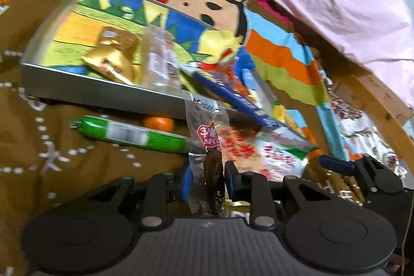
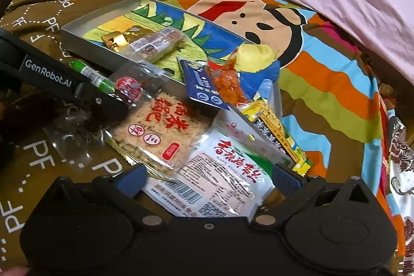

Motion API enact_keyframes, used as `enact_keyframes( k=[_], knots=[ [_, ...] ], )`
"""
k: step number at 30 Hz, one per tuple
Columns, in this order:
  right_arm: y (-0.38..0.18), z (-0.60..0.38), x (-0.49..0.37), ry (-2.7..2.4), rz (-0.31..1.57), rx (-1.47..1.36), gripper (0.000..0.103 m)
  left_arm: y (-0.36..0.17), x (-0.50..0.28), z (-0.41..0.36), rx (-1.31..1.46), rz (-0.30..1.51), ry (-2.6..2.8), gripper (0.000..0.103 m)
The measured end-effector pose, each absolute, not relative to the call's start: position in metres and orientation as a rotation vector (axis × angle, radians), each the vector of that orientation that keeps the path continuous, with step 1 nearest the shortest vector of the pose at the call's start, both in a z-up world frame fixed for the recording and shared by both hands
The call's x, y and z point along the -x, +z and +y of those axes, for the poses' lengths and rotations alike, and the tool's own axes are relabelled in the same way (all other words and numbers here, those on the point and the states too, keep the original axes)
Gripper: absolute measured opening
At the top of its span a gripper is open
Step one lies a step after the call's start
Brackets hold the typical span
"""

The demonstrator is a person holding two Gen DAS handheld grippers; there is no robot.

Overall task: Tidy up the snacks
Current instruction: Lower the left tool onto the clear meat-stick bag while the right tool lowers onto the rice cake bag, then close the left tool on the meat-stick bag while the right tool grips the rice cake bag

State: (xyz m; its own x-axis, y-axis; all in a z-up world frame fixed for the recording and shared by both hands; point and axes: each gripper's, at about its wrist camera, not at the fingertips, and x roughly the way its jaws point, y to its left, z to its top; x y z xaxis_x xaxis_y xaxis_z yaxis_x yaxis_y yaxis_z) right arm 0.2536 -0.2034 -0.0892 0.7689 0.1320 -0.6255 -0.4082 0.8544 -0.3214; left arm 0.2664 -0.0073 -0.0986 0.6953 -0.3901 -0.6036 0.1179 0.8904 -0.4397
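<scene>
Left gripper (image 1: 208,181) pinched on clear packet (image 1: 207,146) with red round sticker and dark snack inside; blue pads squeeze it from both sides. Packet stands up in front of grey tray (image 1: 77,86), beside green tube snack (image 1: 129,133). Right gripper (image 2: 209,179) wide, nothing between fingers, hangs over white packet (image 2: 220,172) with red writing. Crispy rice packet (image 2: 160,131) lies touching white one. Gold pack (image 2: 121,39) inside tray. Blue box (image 2: 199,79) leans on tray edge. All on colourful cartoon blanket (image 2: 323,84).
</scene>
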Motion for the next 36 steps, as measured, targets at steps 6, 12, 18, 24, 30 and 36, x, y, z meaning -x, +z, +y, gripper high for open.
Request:
enact_keyframes(
  k=[6,12,18,24,30,36],
  knots=[
    [-0.081,-0.202,-0.255,0.362,0.613,0.328,0.102,-0.096,-0.256,0.017,0.434,0.781,-0.173,0.027],
    [-0.086,-0.188,-0.266,0.386,0.614,0.282,0.102,-0.091,-0.247,0.017,0.387,0.773,-0.144,0.027],
    [-0.096,-0.182,-0.284,0.388,0.667,0.19,0.102,-0.096,-0.251,0.02,0.404,0.78,-0.146,0.03],
    [-0.11,-0.171,-0.295,0.389,0.716,0.191,0.102,-0.099,-0.256,0.024,0.432,0.789,-0.153,0.03],
    [-0.11,-0.168,-0.294,0.377,0.698,0.183,0.091,-0.102,-0.26,0.025,0.469,0.805,-0.168,0.036],
    [-0.106,-0.168,-0.284,0.354,0.706,0.179,0.087,-0.101,-0.257,0.015,0.399,0.814,-0.184,0.036]
  ],
)
